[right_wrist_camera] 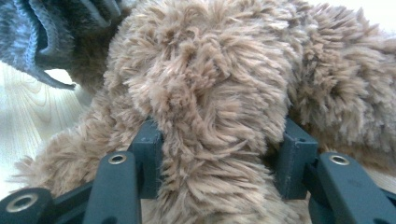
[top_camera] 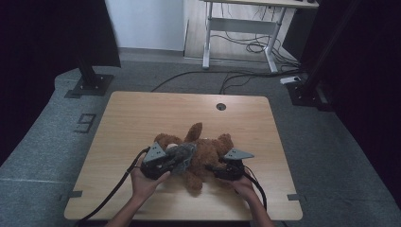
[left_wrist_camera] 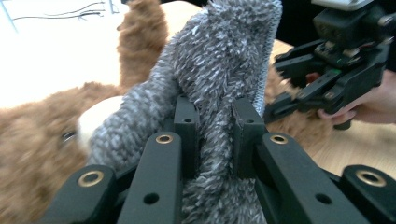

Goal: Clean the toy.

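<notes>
A brown plush toy [top_camera: 201, 153] lies in the middle of the wooden table [top_camera: 142, 118]. Over its left side hangs a grey fuzzy cloth [top_camera: 182, 155]. My left gripper [top_camera: 177, 158] is shut on that cloth; in the left gripper view the grey cloth [left_wrist_camera: 215, 70] is pinched between the two black pads [left_wrist_camera: 187, 121] and rises in front of the brown plush toy [left_wrist_camera: 37, 140]. My right gripper [top_camera: 215, 168] is shut on a thick furry limb of the toy [right_wrist_camera: 215, 116], which bulges between its jaws. The grey cloth [right_wrist_camera: 28, 42] shows at the upper left there.
A round cable hole [top_camera: 221, 106] sits near the table's far edge. Beyond the table stand a white desk frame [top_camera: 236, 28], floor cables [top_camera: 255, 47] and two black stand bases [top_camera: 90, 85]. Black cables trail from both grippers off the near edge.
</notes>
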The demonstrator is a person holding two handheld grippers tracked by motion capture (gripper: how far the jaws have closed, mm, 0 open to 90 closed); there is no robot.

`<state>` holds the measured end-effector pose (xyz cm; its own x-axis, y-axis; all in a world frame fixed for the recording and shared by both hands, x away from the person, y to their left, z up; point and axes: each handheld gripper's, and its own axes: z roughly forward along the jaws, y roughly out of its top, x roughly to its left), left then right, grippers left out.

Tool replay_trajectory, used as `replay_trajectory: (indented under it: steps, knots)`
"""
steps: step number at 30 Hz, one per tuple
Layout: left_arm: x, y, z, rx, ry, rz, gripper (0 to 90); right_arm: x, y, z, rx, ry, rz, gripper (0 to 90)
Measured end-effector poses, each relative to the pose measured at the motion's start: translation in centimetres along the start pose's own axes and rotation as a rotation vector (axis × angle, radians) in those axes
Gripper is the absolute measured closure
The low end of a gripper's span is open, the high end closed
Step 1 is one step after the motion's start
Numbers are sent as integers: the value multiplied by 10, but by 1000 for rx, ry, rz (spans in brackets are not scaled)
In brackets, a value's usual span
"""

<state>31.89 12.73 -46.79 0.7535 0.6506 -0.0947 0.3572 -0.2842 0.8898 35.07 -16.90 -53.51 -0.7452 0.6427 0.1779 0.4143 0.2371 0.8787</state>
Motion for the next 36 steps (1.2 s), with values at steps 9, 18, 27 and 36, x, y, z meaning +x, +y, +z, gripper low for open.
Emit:
replay_trajectory:
  steps: [9, 18, 27, 36]
  knots:
    - [-16, 59, 60, 54, -21, 61, 754, 3, -1, -1, 1, -14, -26, 464]
    - [37, 48, 55, 165, 74, -30, 753, 5, -1, -2, 9, -31, -48, 465]
    - [102, 17, -18, 96, 169, -192, 755, 5, -1, -2, 20, -32, -34, 470]
    - [78, 36, -14, 46, 97, -135, 756, 5, -1, -2, 22, -33, -33, 469]
